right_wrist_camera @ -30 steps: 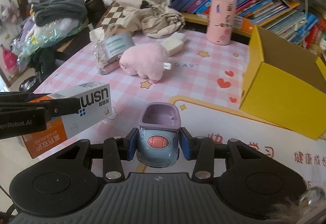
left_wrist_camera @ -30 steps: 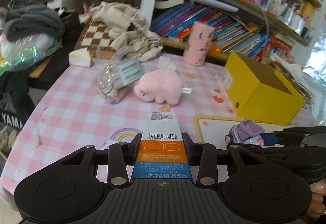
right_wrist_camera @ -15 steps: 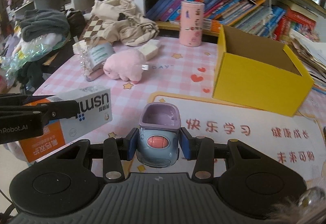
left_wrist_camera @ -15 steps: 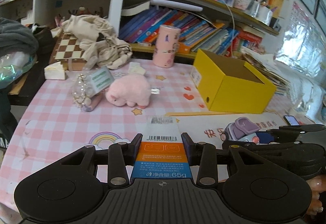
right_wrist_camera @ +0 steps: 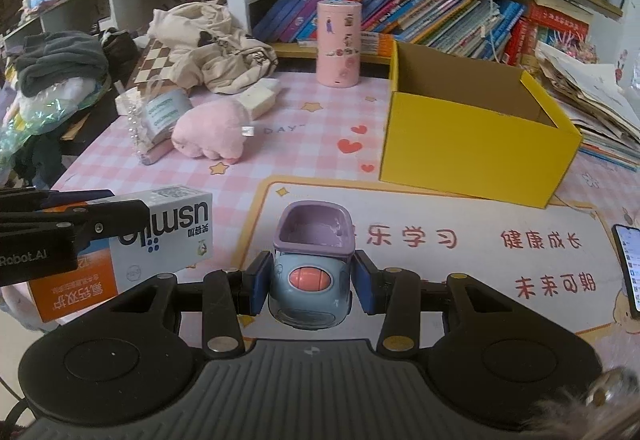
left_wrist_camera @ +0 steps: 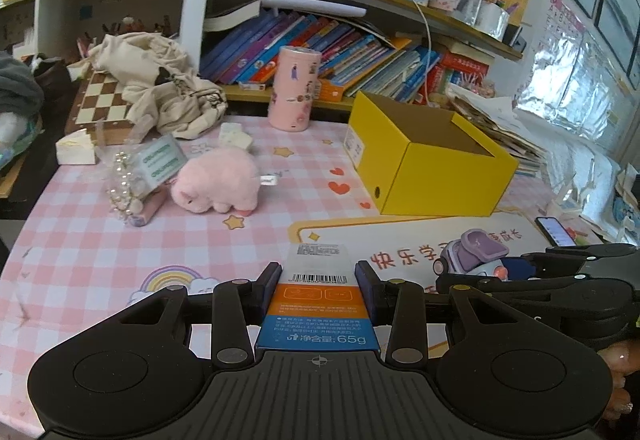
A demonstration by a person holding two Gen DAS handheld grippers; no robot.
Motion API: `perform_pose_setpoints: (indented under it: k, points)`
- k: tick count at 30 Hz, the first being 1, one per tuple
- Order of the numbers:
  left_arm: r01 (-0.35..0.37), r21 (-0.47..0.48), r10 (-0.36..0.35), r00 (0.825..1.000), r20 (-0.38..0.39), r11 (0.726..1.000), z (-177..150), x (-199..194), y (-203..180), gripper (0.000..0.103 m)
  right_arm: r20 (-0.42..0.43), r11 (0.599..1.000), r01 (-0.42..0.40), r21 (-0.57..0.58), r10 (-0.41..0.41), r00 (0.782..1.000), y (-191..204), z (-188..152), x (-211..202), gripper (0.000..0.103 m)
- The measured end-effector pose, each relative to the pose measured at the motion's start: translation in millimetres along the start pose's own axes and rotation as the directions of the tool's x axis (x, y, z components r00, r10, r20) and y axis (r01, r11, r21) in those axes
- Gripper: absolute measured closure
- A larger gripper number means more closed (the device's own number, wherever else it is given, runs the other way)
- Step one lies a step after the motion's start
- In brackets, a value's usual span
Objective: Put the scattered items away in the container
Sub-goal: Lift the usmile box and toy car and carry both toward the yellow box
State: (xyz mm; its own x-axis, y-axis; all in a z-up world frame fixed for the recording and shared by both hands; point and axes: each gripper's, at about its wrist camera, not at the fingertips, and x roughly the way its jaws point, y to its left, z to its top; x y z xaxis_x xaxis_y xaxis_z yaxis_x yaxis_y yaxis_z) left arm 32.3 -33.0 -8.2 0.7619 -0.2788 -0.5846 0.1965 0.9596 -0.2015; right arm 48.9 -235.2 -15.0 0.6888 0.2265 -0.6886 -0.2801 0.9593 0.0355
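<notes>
Beside yellow box (open-topped): pink tin, plush pig.

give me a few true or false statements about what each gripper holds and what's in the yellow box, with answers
1. The left gripper has its jaws closed on a toothpaste box. True.
2. The right gripper is empty. False: it grips a small toy car with a purple top.
3. The pink plush pig lies inside the yellow box. False: it lies on the checked tablecloth, left of the yellow box.
4. What shows of the yellow box's inside is empty. True.
5. The pink cylinder lies on its side. False: it stands upright near the bookshelf.
</notes>
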Motion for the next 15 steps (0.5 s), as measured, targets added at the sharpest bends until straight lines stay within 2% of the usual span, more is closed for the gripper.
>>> perform_pose_setpoints:
  k: [15]
  points:
    - [0.016, 0.019, -0.015, 1.0, -0.019, 1.0, 13.5, 32.0, -37.0, 0.065, -0.015, 1.0, 0.003, 0.022, -0.003, 1.0, -47.1, 10.0, 10.7, 0.063]
